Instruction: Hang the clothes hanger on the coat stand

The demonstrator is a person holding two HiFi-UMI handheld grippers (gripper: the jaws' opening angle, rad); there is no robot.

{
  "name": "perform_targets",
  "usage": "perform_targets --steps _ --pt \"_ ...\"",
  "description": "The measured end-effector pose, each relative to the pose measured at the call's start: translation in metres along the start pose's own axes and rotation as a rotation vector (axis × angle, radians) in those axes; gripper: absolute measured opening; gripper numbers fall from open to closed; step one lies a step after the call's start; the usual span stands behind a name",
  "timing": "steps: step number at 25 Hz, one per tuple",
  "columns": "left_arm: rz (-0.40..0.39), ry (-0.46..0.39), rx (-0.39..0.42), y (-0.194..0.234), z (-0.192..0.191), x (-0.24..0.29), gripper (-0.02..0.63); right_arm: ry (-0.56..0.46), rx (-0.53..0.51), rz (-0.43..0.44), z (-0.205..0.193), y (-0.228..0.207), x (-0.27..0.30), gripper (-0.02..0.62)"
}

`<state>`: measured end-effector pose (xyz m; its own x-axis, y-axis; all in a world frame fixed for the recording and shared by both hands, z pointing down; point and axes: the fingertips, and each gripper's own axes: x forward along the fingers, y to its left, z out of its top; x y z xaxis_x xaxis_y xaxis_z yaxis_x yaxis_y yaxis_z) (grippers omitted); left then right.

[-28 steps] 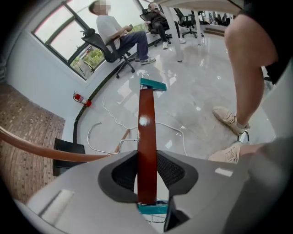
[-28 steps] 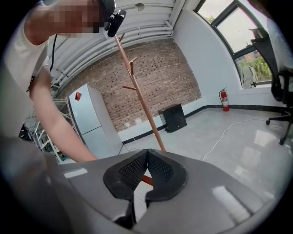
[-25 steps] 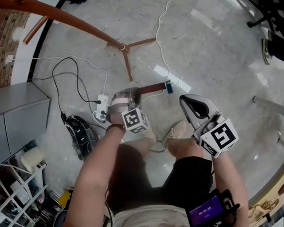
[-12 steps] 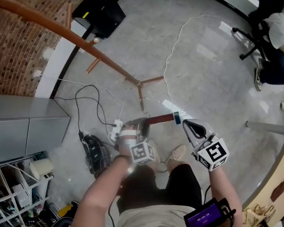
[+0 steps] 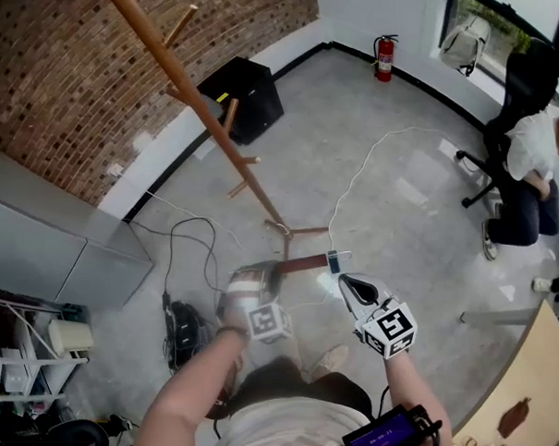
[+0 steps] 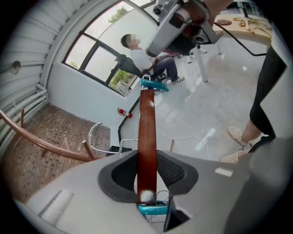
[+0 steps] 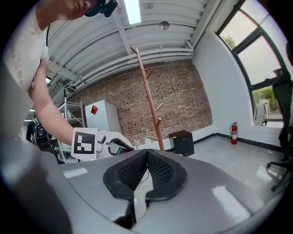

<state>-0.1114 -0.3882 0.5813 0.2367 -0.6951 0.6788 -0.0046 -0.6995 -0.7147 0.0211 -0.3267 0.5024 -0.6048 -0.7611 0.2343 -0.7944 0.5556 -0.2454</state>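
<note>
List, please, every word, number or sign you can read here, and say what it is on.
Nothing reads clearly.
Wrist screen: digits, too small to read.
Cube markers: square patterns, no words.
Red sign on cabinet: too blurred.
Extinguisher: label too small.

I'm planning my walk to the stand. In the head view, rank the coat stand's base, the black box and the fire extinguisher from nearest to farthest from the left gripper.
1. coat stand's base: on the floor just beyond the left gripper.
2. black box: farther back, against the brick wall.
3. fire extinguisher: far corner, by the white wall.
</note>
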Motion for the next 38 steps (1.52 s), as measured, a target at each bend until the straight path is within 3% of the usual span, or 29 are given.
perform_targets --steps 8,12,15,23,28,32,38 --pt "0.066 0.051 -0.007 0.087 -0.008 -0.007 0.124 -0.044 -0.06 0.04 0.065 0.005 0.02 0.014" --pt "0.156 0.065 -0.014 0.141 -0.02 0.011 0.124 -0.054 -0.082 0.043 0.092 0.003 0.038 0.014" --pt "0.143 0.094 -0.036 0.157 -0.027 0.029 0.124 -0.06 -0.081 0.043 0.1 -0.002 0.047 0.014" --pt "0.062 0.194 -0.099 0.159 -0.064 0.091 0.124 -0.036 -0.071 0.042 0.1 -0.016 0.085 0.014" --pt "0.05 0.192 -0.131 0.156 -0.075 0.112 0.124 -0.019 -0.062 0.043 0.093 -0.018 0.108 0.014" --pt "0.054 0.17 -0.103 0.154 -0.067 0.125 0.124 -0.014 -0.056 0.03 0.086 -0.022 0.12 0.014" --pt "-0.033 0.217 -0.104 0.136 -0.076 0.154 0.129 0.0 -0.041 0.002 0.094 -0.028 0.127 0.014"
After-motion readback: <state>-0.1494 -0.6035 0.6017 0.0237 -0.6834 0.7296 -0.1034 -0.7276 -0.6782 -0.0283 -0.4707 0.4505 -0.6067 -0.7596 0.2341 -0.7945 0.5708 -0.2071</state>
